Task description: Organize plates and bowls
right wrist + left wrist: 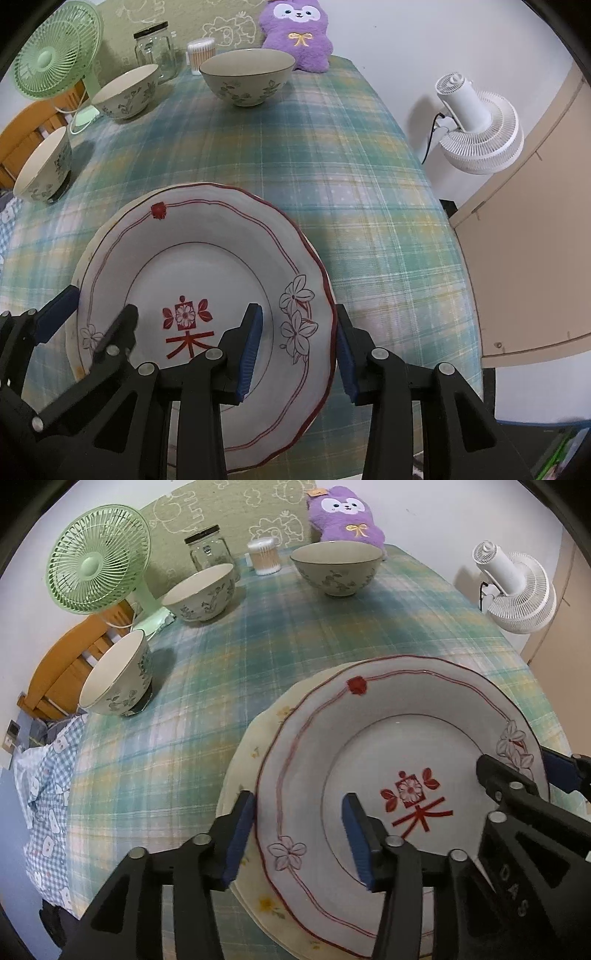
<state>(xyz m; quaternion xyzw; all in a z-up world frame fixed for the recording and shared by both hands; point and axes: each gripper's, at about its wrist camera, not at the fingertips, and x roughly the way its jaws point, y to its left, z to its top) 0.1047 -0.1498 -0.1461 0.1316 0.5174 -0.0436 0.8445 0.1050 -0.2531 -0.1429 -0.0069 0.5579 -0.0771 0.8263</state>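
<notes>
Item 1, nearest: the red-patterned plate is sitting on top of a pale yellow plate at the near edge of the plaid tablecloth. The left gripper is straddling the plate's left rim, 1 blue pad outside the rim and 1 over the well, with daylight showing on both sides; it is standing released. The right gripper is doing the same at the right rim, likewise not pinching (neither pad looks pressed to the china).

Deciding relation: the stack is lying directly between the 2 tools, each rim already inside its jaws, so neither hand is nearer. Judged from this, the stack is set down and the next move calls for lifting clear.

Item 2, farther: 3 floral bowls are standing apart, the left bowl nearest, the middle bowl beyond, the far bowl farthest.

View notes: the left wrist view is showing the yellow plate's wide exposed margin; the right wrist view is showing only a sliver of it, plus the table's right edge.
</notes>
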